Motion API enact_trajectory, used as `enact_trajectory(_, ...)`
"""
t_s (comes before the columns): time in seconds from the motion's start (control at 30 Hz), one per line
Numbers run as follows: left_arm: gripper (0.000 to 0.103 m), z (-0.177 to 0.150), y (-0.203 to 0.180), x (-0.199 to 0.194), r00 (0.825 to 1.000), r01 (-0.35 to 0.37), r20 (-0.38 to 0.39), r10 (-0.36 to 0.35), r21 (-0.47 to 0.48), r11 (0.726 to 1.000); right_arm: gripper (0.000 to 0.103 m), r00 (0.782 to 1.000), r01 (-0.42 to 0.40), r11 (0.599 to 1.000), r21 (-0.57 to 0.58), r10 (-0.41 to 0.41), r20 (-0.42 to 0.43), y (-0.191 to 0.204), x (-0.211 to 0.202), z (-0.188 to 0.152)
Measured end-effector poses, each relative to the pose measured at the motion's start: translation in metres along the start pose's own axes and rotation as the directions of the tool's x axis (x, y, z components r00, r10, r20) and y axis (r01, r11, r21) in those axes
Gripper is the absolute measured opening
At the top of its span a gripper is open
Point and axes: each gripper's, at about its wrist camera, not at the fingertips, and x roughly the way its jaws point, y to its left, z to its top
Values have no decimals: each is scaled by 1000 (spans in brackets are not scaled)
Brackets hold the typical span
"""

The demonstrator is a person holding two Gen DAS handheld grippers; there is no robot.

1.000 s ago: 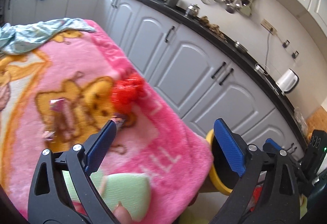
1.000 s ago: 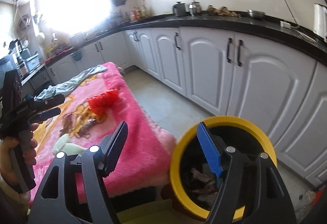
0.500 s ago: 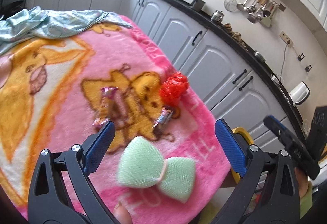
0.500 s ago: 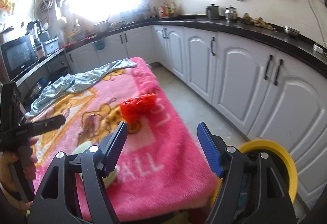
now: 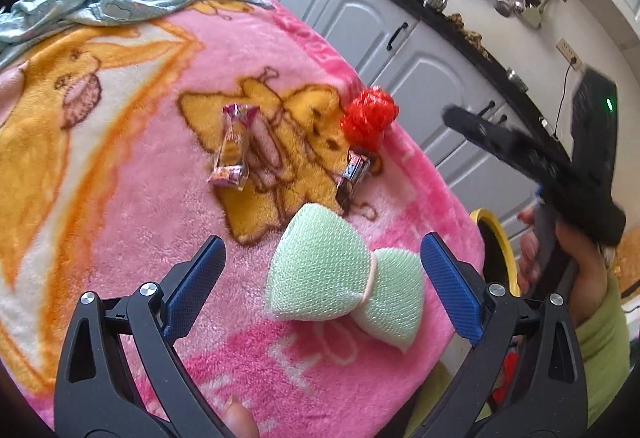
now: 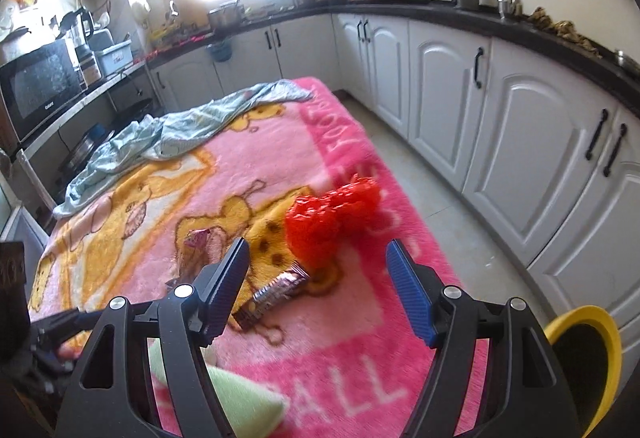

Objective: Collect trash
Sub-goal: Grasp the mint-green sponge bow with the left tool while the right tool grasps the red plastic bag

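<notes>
On the pink blanket (image 5: 152, 110) lie a crumpled red plastic bag (image 5: 369, 115), a brown snack wrapper (image 5: 353, 174), a clear pink candy wrapper (image 5: 234, 150) and a green bow-shaped mesh sponge (image 5: 344, 274). My left gripper (image 5: 320, 290) is open and empty, its jaws either side of the sponge and just above it. My right gripper (image 6: 320, 290) is open and empty above the blanket, with the red bag (image 6: 330, 216) and brown wrapper (image 6: 276, 292) just ahead of it. A yellow-rimmed bin (image 6: 588, 354) stands off the table's right edge.
A light blue cloth (image 6: 172, 136) lies bunched at the blanket's far end. White cabinets (image 6: 520, 142) under a black counter run along the right. A microwave (image 6: 40, 86) sits at the far left. The floor (image 6: 452, 206) lies between table and cabinets.
Both grippers have swung from the yellow bin back over the blanket. The left one has come over the green sponge, the right one toward the red bag and wrapper. Both stayed open.
</notes>
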Motion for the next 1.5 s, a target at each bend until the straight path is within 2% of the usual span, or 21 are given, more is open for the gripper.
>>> enact_trajectory(0.27,90,-9,6,26,998,17,-62,-17,0,1000,68,996,-31,999,40,34,-86,7,50,13)
enact_trajectory(0.4,90,-15,8,38,996,13,-86,-12,5,1000,68,992,-15,998,64,23,-126,7,75,18)
enact_trajectory(0.5,89,-22,1,40,997,-20,-69,25,69,997,68,988,1,995,100,14,-152,3,91,19)
enact_trajectory(0.6,84,-23,1,40,998,-15,-62,19,66,998,67,986,17,991,133,6,-168,-4,102,19)
enact_trajectory(0.67,77,-23,2,39,998,-8,-62,12,71,997,53,984,17,987,158,12,-180,-9,110,18)
enact_trajectory(0.7,70,-23,1,38,998,3,-63,1,73,997,43,983,8,985,170,24,-184,-11,112,17)
enact_trajectory(0.77,60,-24,-1,37,996,41,-77,-35,71,997,35,980,5,984,178,31,-195,-14,116,14)
enact_trajectory(0.8,59,-25,-4,37,996,34,-80,-28,79,996,30,981,9,985,172,25,-194,-16,116,11)
enact_trajectory(0.9,55,-25,-6,35,996,35,-80,-28,86,996,22,983,-1,982,187,35,-181,-23,112,4)
enact_trajectory(1.0,49,-25,-5,32,996,38,-78,-31,86,996,20,989,-7,982,191,36,-144,-28,99,1)
enact_trajectory(1.23,37,-22,-12,19,998,47,-56,-41,111,993,19,997,-33,981,189,45,-64,-38,57,-2)
enact_trajectory(1.27,35,-21,-14,16,997,53,-53,-47,115,992,19,997,-34,982,184,45,-55,-39,51,-2)
enact_trajectory(1.3,28,-20,-15,14,997,57,-50,-52,117,991,19,998,-35,984,177,44,-44,-38,44,-3)
enact_trajectory(1.5,24,-21,-35,-3,996,90,-34,-86,156,984,19,999,-42,988,151,40,16,-42,2,-12)
